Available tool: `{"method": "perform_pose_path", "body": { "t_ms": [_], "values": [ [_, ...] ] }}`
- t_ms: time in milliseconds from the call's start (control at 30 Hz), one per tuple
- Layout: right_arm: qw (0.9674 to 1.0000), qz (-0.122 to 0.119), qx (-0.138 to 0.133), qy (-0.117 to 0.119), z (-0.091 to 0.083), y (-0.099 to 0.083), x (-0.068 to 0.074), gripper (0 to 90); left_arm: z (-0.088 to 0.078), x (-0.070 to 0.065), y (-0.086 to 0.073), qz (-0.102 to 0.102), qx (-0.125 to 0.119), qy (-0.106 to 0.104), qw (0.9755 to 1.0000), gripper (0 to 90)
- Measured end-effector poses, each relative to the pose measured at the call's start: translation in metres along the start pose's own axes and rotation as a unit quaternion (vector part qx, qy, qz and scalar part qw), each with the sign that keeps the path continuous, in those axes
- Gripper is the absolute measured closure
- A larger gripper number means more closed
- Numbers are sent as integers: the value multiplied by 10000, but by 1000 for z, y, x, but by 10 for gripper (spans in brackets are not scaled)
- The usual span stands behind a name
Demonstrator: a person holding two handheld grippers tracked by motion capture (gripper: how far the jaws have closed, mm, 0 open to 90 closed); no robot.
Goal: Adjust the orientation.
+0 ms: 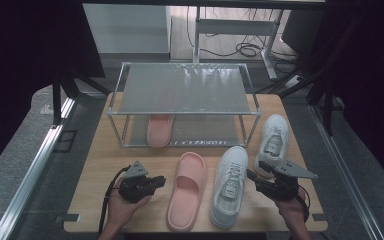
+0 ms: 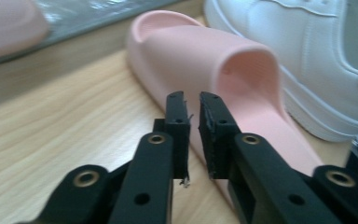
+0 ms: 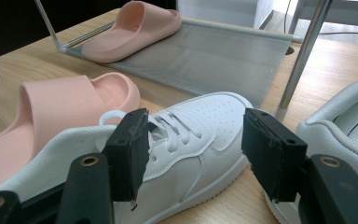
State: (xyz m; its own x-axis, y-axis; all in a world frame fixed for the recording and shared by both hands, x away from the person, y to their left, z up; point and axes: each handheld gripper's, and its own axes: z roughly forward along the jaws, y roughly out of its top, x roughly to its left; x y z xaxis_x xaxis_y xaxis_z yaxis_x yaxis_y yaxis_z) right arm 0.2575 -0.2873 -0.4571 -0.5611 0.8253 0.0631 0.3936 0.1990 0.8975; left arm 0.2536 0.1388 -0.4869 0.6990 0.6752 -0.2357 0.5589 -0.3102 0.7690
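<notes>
A pink slipper (image 1: 187, 190) lies on the wooden table, toe pointing away, with a white sneaker (image 1: 230, 184) just right of it. My left gripper (image 1: 160, 181) sits left of the slipper and points at its side. In the left gripper view my left gripper (image 2: 193, 100) has its jaws drawn almost together, with nothing in the thin slit; the slipper (image 2: 228, 60) lies just beyond. My right gripper (image 1: 253, 176) is at the sneaker's right side. In the right gripper view my right gripper (image 3: 196, 116) stands wide open, its pads apart from the sneaker (image 3: 200, 135).
A two-tier metal shoe rack (image 1: 182, 90) stands at the back of the table, with a second pink slipper (image 1: 159, 129) on its lower shelf. Another white sneaker (image 1: 272, 142) lies at the right, beside the rack's leg. Bare wood lies left of my left hand.
</notes>
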Motion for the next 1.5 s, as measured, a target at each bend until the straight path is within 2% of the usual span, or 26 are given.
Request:
{"method": "perform_pose_path", "body": {
  "t_ms": [67,267,367,600,700,833,1333,1500],
  "values": [
    [10000,3,-4,0,0,0,0,418,3,-4,-1,24,40,-64,10000,880],
    [10000,-5,-6,3,0,0,1,418,10,-16,1,153,139,-275,9994,897],
    [10000,3,-8,-5,0,0,0,418,13,-24,2,188,157,-486,9985,899],
    [10000,-24,6,28,1,0,2,418,25,-35,1,345,371,-598,9969,900],
    [10000,-21,11,29,1,-1,3,418,29,-36,-1,384,485,-530,9967,900],
    [10000,-4,23,15,2,-1,1,418,31,-32,-2,331,556,-518,9966,899],
    [10000,-35,37,20,3,-2,2,418,40,-23,-4,281,544,-200,9979,898],
    [10000,-37,58,31,3,-2,3,417,41,-20,-3,252,536,-209,9980,899]
  ]
}}
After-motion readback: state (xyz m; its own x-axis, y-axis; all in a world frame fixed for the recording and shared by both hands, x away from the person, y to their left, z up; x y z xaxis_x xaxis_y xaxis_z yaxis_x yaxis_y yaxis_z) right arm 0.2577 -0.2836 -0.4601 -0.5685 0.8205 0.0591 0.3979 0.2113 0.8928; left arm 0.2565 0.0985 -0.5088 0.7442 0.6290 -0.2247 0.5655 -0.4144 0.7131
